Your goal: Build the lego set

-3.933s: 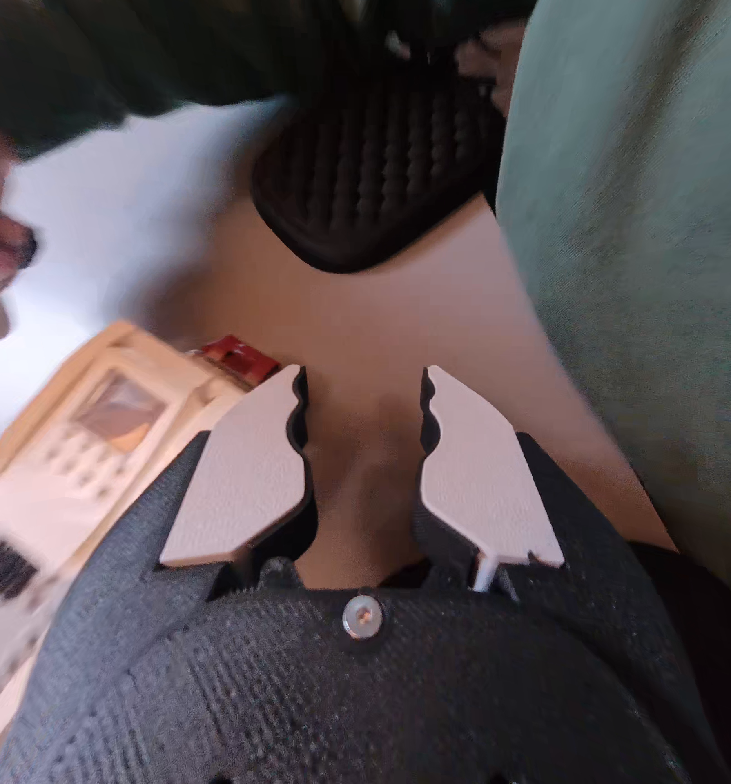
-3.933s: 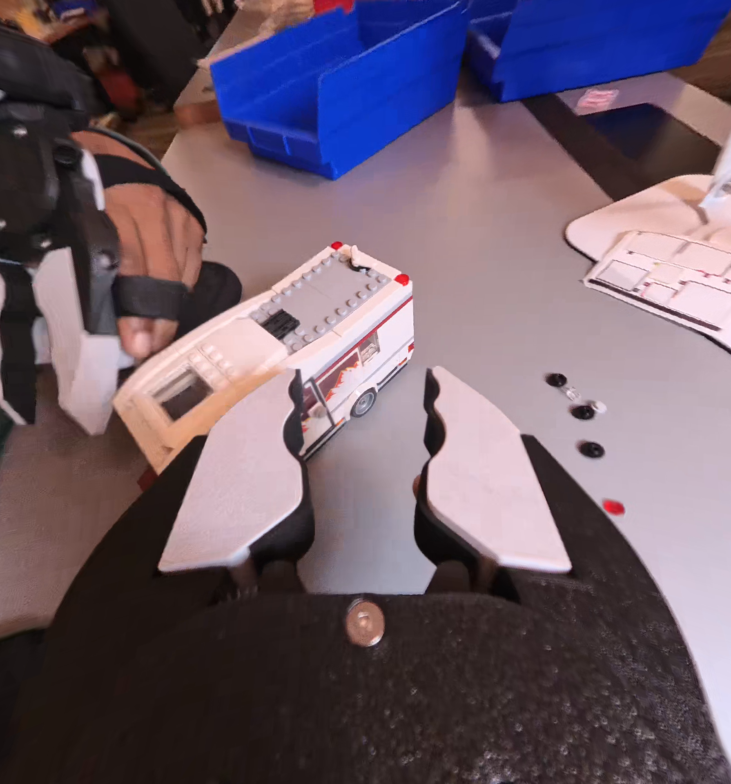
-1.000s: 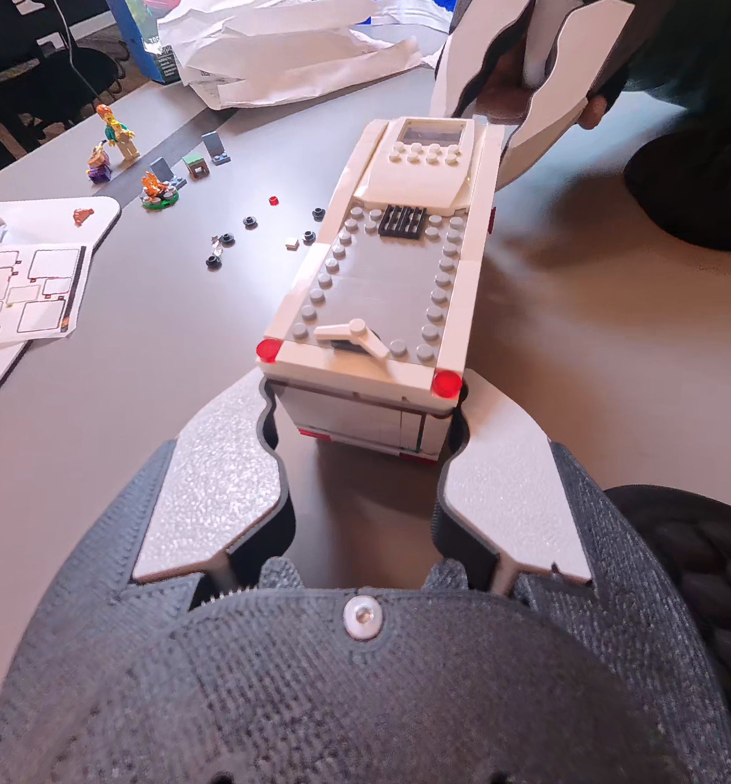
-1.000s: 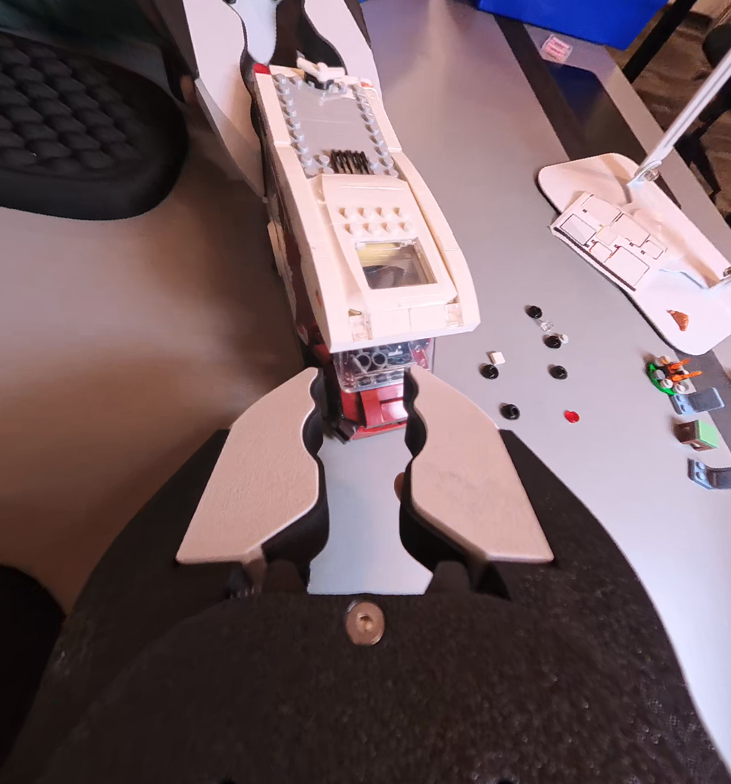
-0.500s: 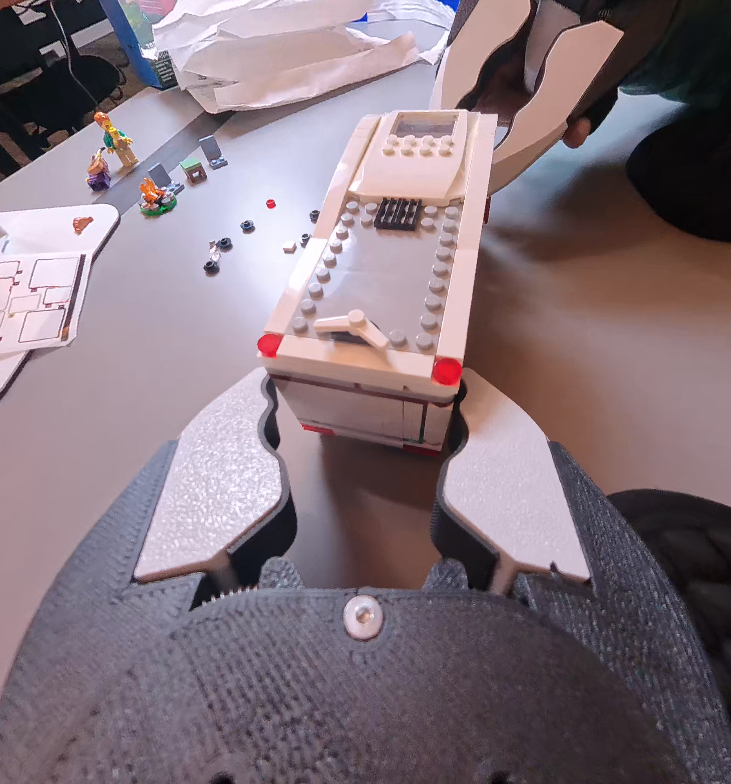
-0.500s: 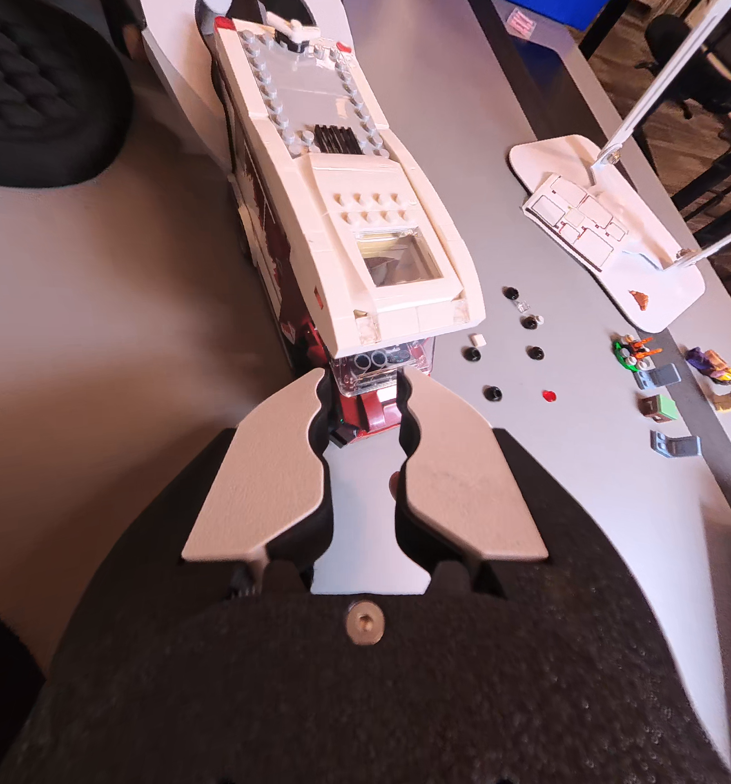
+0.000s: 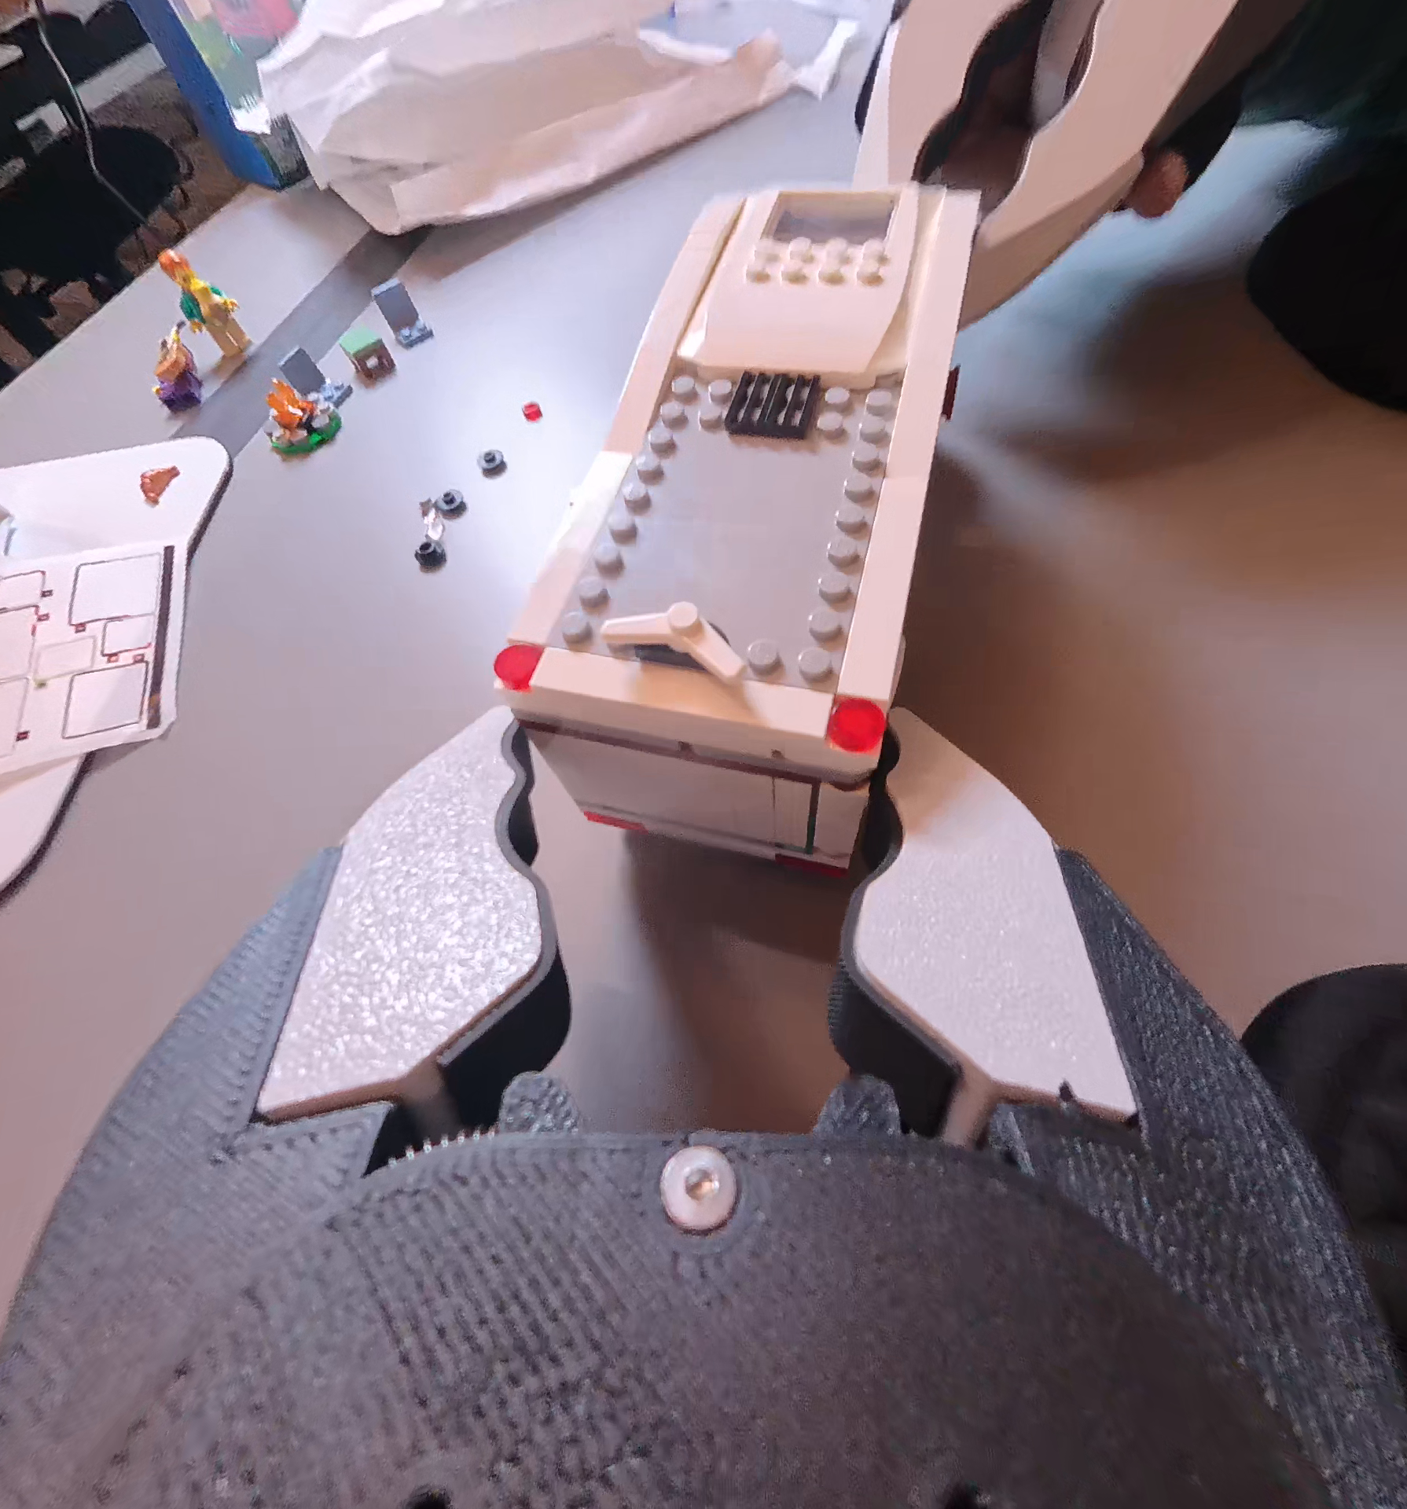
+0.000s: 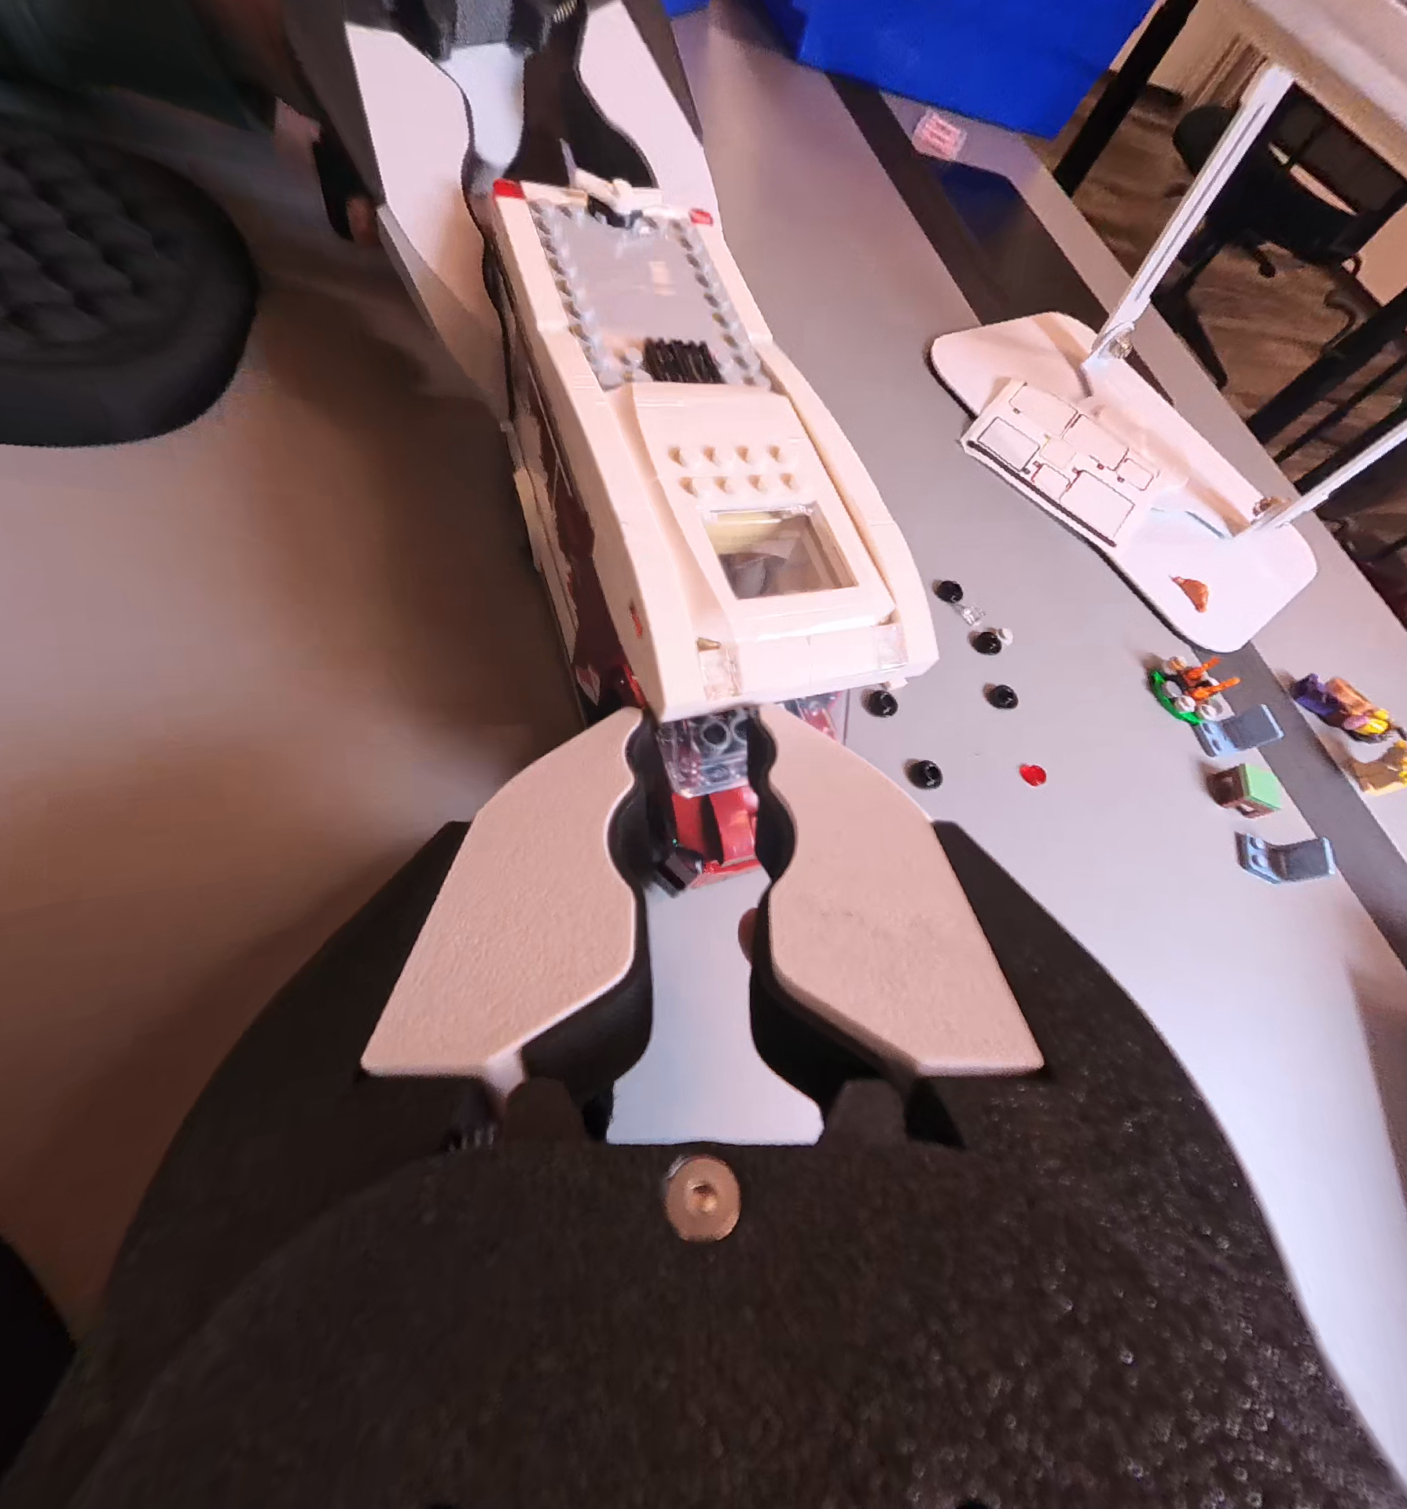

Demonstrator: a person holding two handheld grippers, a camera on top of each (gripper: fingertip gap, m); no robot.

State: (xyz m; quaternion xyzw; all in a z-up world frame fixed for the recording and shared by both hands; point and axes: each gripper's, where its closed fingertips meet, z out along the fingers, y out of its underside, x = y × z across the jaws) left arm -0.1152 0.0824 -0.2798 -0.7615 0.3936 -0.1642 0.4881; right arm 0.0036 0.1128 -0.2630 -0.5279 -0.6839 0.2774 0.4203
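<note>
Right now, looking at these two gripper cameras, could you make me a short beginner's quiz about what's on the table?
1. True or false: the white toy brick van lies tipped on its side.
2. Which end of the van does the left gripper straddle? A) the rear end with two red studs B) the windshield end C) neither
3. Fill in: the right gripper has closed on a ____ brick under the van's front.

Key:
1. False: its studded roof faces up.
2. A: the red studs sit right at its fingertips.
3. Clear (transparent): the clear brick sits between its fingertips.
</note>
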